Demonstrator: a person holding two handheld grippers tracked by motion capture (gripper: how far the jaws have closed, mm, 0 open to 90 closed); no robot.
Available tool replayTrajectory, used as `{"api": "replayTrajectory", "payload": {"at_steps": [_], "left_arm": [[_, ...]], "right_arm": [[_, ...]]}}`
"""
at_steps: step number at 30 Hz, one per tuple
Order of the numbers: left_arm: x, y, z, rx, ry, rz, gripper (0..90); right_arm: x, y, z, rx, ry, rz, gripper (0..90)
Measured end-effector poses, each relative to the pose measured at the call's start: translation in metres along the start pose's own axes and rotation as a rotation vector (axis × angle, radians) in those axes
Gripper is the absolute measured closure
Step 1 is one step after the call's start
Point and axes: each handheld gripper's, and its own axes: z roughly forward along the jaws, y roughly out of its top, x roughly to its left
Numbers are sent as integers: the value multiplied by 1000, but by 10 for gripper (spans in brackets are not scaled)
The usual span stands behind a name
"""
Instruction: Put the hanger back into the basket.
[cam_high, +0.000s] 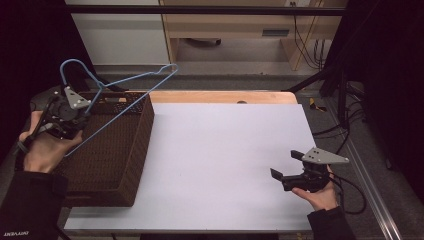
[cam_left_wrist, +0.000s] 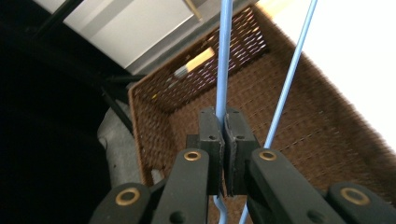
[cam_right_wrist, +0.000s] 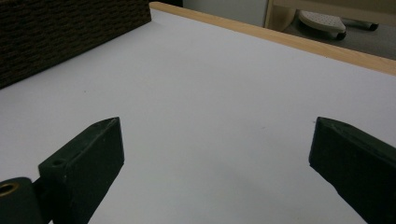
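Colours as I log them from my station:
- Hanger (cam_high: 125, 80): light blue wire, one plain shade throughout.
- Basket (cam_high: 131, 145): dark brown, tight woven weave pattern on walls and floor.
- Desk (cam_high: 225, 150): pale lilac-white top, unpatterned, with a light wood strip along the far edge.
- Left gripper (cam_left_wrist: 223, 135): black, brass-coloured rivets at the joints, grey plate on top.
- Right gripper (cam_right_wrist: 217, 154): black, with a grey plate in the high view.
- My sleeves (cam_high: 30, 205): black.
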Motion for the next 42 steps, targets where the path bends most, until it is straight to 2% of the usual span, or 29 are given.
{"api": "replayTrajectory", "payload": {"at_steps": [2,4,6,12,16,18,20,24,26,31,35,42], "left_arm": [[8,-8,6,18,16,-17,875],[10,-10,8,25,23,-21,875],[15,-18,14,55,38,-29,875],[19,-33,22,110,44,-35,875],[20,-39,25,121,46,-50,875],[20,-43,27,144,45,-51,875],[21,-50,33,174,51,-58,875],[21,-57,39,196,75,-60,875],[22,-66,44,211,63,-69,875],[20,-75,52,244,67,-57,875],[18,-86,61,271,50,-67,875],[8,-101,82,322,20,-64,874]], "right_arm": [[0,0,0,-1,-2,1,39],[0,0,0,0,-1,1,39],[0,0,1,3,-2,4,38],[0,0,1,4,-2,4,38],[0,0,1,4,-3,-1,38],[0,0,1,4,-2,-1,38],[0,0,1,5,-2,0,38],[0,0,1,4,-3,1,39],[0,0,1,5,-2,2,39],[1,-1,2,9,-2,0,39],[1,-1,2,9,1,1,39],[1,-1,3,13,-1,-4,38]]}}
